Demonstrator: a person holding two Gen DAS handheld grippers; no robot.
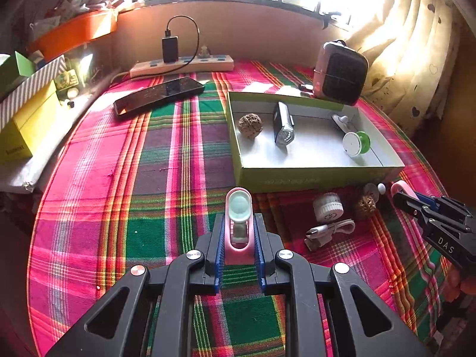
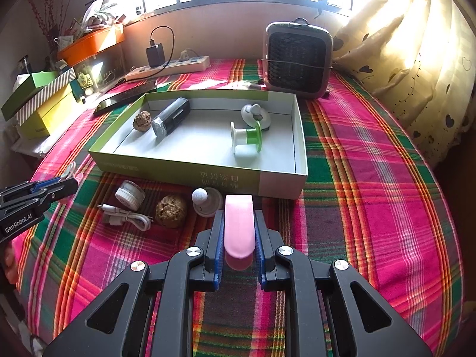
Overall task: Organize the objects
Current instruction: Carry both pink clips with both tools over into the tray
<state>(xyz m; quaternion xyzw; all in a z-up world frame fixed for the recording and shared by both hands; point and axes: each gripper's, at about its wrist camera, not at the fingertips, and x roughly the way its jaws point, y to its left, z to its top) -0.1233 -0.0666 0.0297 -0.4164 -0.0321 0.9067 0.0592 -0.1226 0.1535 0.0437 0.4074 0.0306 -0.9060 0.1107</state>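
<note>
A round table under a pink, green and maroon plaid cloth [image 2: 372, 178] carries a shallow green-sided cardboard box [image 2: 208, 175] in the middle. Near its front wall lie a white ribbed jar [image 2: 130, 195], a coiled white cable [image 2: 128, 217], a brown wrinkled nut [image 2: 171, 210] and a white knobbed disc [image 2: 206, 202]. At the far edge stand a white power strip [image 2: 169, 67] and a small grilled heater [image 2: 298, 61]; a black phone [image 1: 159, 95] lies far left.

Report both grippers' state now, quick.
Left gripper: shut on a pink clip with a pale green pad.
Right gripper: shut on a plain pink piece.
</note>
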